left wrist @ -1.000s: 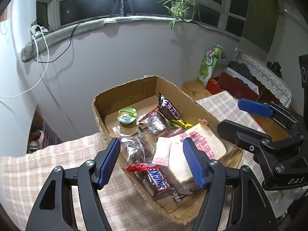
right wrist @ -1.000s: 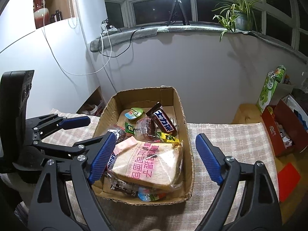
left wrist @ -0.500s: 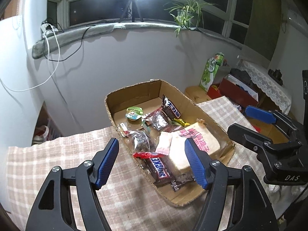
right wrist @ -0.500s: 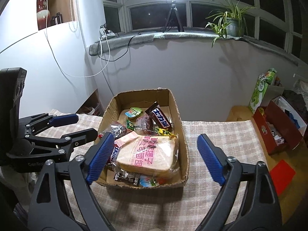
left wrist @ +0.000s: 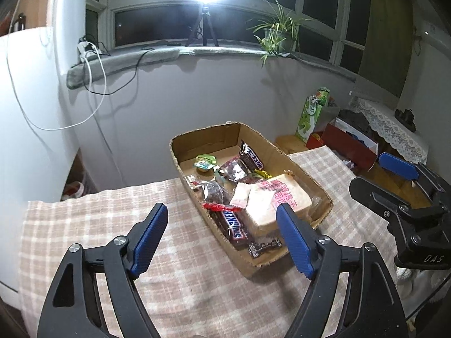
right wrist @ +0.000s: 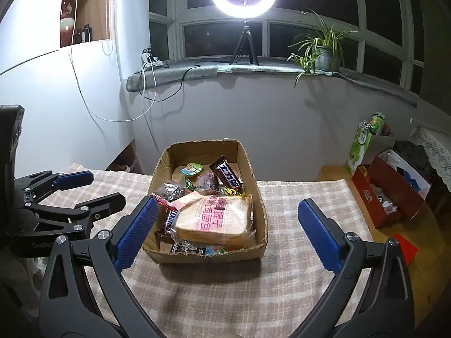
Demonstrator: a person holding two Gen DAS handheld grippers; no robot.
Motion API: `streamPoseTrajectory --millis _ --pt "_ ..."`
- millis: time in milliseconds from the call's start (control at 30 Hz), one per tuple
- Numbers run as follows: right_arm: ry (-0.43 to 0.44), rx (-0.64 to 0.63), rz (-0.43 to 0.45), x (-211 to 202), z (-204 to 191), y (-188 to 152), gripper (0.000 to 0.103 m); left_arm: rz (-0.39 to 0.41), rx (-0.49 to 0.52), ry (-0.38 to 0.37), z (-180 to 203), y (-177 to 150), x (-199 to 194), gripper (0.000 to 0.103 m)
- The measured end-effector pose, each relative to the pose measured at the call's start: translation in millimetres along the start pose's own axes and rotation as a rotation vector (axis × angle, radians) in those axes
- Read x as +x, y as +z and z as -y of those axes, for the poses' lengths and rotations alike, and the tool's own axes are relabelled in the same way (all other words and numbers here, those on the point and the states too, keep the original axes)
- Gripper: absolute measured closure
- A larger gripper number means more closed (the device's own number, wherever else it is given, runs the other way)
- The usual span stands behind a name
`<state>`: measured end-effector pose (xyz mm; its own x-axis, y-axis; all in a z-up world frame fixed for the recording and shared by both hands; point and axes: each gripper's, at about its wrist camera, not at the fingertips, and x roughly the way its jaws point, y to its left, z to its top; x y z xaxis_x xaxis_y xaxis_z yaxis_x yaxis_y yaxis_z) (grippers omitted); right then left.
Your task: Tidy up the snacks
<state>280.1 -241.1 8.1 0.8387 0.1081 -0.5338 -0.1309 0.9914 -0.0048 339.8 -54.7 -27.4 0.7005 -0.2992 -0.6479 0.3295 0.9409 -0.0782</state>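
Note:
A cardboard box (left wrist: 208, 138) stands on the checked tablecloth and holds several snacks: a bagged bread loaf (left wrist: 277, 200), a Snickers bar (left wrist: 234, 225), a dark chocolate bar (left wrist: 252, 157) and a small jelly cup (left wrist: 204, 163). My left gripper (left wrist: 222, 233) is open and empty, above the cloth just short of the box's near corner. My right gripper (right wrist: 225, 231) is open and empty, back from the box (right wrist: 205, 253), with the loaf (right wrist: 217, 219) seen between its fingers. The right gripper also shows at the right edge of the left wrist view (left wrist: 394, 180).
The checked tablecloth (right wrist: 225, 295) covers the table around the box. A red box (right wrist: 391, 186) and a green carton (right wrist: 360, 146) sit on the floor to the right. A white wall stands behind the table, with a ring light and plant on the sill.
Both grippers have pulled back and up from the box, which now looks smaller and farther. Both stayed open and empty.

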Motion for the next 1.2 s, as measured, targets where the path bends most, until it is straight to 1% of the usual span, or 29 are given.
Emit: streamPoseTrajectory --millis 100,300,500,767,1200 --pt "-0.025 0.000 0.011 -8 -2 -5 0.001 0.007 0.003 0.021 2 -6 -7 0.022" --pt "-0.040 0.005 0.022 -22 -6 -12 0.001 0.016 -0.012 0.032 5 -18 -19 0.022" --pt "-0.046 0.028 0.033 -29 -2 -13 0.001 0.026 -0.019 0.048 7 -21 -28 0.022" --pt "-0.053 0.014 0.041 -38 -8 -15 0.001 0.039 -0.025 0.039 10 -23 -38 0.022" --pt "-0.053 0.010 0.042 -41 -12 -16 0.001 0.045 -0.030 0.042 11 -26 -44 0.022"
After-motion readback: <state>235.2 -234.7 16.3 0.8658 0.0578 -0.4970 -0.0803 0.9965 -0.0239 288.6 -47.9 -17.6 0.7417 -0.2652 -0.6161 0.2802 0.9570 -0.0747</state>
